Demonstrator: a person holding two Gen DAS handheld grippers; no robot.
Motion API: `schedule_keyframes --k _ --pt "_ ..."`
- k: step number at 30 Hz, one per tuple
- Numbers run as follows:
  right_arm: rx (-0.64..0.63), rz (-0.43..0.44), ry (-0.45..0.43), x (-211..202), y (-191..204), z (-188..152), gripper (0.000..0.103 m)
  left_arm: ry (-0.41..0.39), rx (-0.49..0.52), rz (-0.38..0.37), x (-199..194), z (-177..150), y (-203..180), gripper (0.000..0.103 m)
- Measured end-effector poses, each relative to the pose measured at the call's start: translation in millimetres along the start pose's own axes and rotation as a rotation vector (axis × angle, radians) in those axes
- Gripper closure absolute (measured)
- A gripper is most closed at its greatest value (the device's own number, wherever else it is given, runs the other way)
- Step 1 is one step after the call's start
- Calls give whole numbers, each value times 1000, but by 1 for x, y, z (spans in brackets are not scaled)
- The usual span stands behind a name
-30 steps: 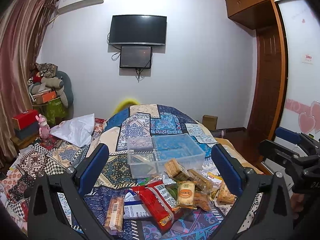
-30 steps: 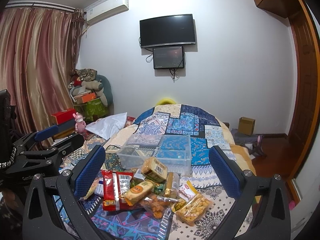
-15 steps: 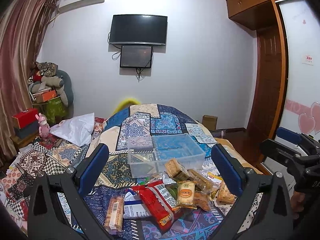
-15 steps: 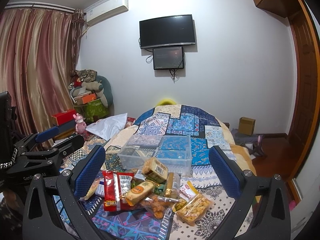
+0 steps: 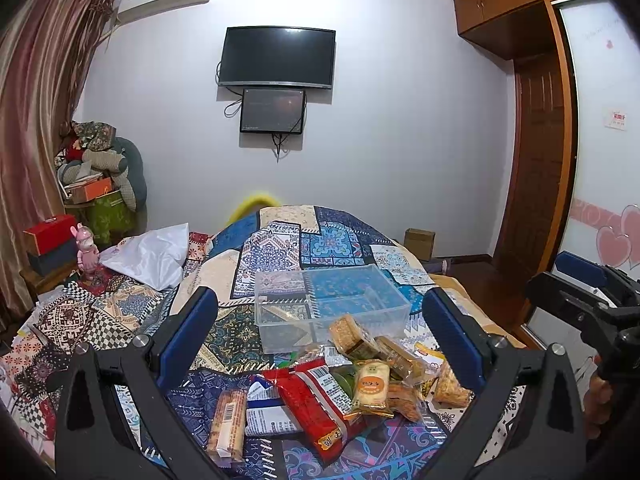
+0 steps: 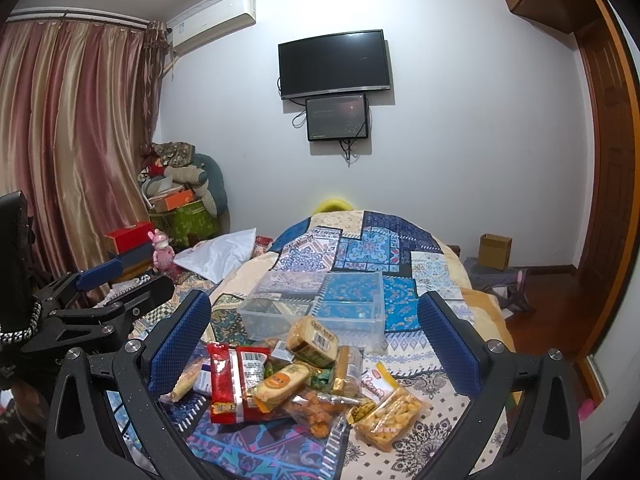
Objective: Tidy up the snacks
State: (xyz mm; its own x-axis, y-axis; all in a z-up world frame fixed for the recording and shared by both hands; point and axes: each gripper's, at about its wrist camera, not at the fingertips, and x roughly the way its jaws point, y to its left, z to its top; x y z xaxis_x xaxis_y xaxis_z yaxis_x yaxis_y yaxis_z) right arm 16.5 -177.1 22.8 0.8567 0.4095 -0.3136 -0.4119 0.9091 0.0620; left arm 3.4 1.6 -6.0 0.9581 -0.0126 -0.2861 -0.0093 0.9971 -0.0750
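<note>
Low in the left-wrist view the left gripper (image 5: 320,344) hangs with its blue-padded jaws spread wide and nothing between them, above a heap of wrapped snacks on the patchwork-printed bedspread (image 5: 280,248). Going left to right across that heap: a slim tan biscuit sleeve with a barcode (image 5: 228,416), a long red foil packet (image 5: 316,404) with a white barcode label, a small pale cracker pack with an orange round logo (image 5: 372,386), and at lower right a clear bag of golden puffed pieces (image 6: 390,416). Just behind the heap, at frame centre, sits the clear plastic divided storage box (image 5: 332,304), seemingly empty. The right gripper (image 6: 320,344) is likewise wide open and holds nothing. Sorting looks not yet begun; the next move likely calls for lowering one gripper onto a top-lying packet, pinching it gently, and carrying it to a compartment. The print on the wrappers is too small to read.
</note>
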Motion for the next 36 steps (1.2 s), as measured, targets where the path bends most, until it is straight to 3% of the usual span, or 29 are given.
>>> schedule_keyframes --k 20,27,36 --pt "7 -3 28 8 -3 -3 0 5 -1 -13 3 -2 0 0" --pt "29 -5 72 20 -12 -11 0 36 -7 -5 15 -9 7 0" --pt "44 -55 188 46 -35 -32 0 110 -34 69 41 -27 34 2"
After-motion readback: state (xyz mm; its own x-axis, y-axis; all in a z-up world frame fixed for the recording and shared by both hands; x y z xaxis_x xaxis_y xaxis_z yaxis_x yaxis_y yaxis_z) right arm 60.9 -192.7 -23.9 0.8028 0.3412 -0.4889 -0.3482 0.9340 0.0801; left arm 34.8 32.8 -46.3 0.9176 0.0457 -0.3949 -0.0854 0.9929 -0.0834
